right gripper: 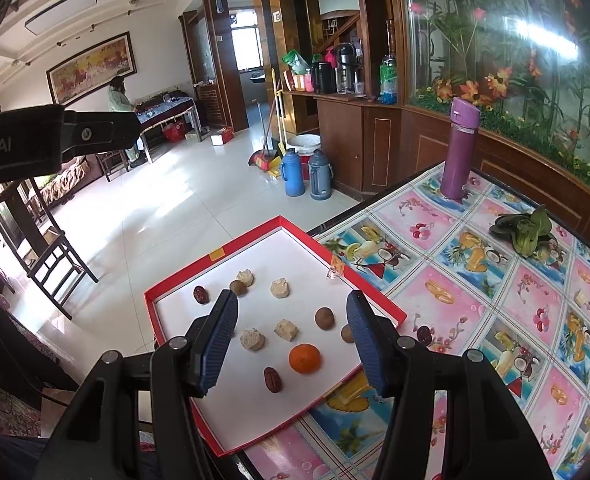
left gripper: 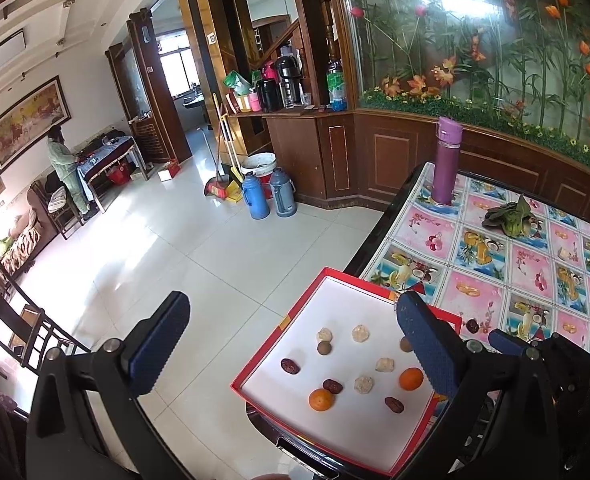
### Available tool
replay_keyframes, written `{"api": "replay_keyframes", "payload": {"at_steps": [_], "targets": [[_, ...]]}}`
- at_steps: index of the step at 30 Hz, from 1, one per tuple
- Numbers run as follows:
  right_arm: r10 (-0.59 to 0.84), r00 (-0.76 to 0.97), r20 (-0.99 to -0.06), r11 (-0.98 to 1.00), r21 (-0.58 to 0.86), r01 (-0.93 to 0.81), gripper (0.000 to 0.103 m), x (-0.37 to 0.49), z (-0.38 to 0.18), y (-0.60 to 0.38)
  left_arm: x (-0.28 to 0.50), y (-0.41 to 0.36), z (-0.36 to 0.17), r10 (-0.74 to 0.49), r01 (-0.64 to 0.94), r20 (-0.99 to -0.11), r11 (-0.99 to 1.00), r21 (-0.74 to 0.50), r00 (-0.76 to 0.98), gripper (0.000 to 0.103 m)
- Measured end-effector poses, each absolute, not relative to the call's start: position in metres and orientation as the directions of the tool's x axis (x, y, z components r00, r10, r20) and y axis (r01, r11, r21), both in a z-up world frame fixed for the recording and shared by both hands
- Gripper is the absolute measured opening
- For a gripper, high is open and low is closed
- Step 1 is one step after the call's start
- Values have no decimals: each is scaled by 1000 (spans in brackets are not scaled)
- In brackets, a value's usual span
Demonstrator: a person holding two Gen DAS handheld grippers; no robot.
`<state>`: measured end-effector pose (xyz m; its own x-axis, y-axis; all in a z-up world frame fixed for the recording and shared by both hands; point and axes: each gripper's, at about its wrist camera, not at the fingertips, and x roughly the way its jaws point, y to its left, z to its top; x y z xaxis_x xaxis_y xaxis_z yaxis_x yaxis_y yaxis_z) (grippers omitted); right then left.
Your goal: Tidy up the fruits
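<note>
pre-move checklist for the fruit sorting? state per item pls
1. Left gripper open, empty: ok.
2. Right gripper open, empty: ok.
3. Orange between the right fingers' line, unobstructed: ok.
4. Red tray fully on table: not ok, one corner overhangs the edge.
5. Stray date outside tray: not ok.
6. Sorting target layout: cannot tell.

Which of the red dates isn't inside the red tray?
The red date lying on the tablecloth just past the red tray; the other dates rest on the tray's white floor.
</note>
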<state>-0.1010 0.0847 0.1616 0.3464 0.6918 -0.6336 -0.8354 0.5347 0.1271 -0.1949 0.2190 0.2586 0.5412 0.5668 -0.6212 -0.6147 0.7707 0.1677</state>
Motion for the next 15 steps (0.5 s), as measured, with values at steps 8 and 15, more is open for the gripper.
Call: {"api": "replay_keyframes", "payload": {"at_steps": [8, 15], "targets": [[690, 341, -638, 528, 121, -841, 57, -102, 159, 85, -195, 219, 258, 562, -611, -626, 774, 167, 541, 103], [689, 340, -640, 528, 122, -840, 57, -102, 159, 85, -192, 219, 250, 552, -599, -635, 783, 171, 541, 103]]}}
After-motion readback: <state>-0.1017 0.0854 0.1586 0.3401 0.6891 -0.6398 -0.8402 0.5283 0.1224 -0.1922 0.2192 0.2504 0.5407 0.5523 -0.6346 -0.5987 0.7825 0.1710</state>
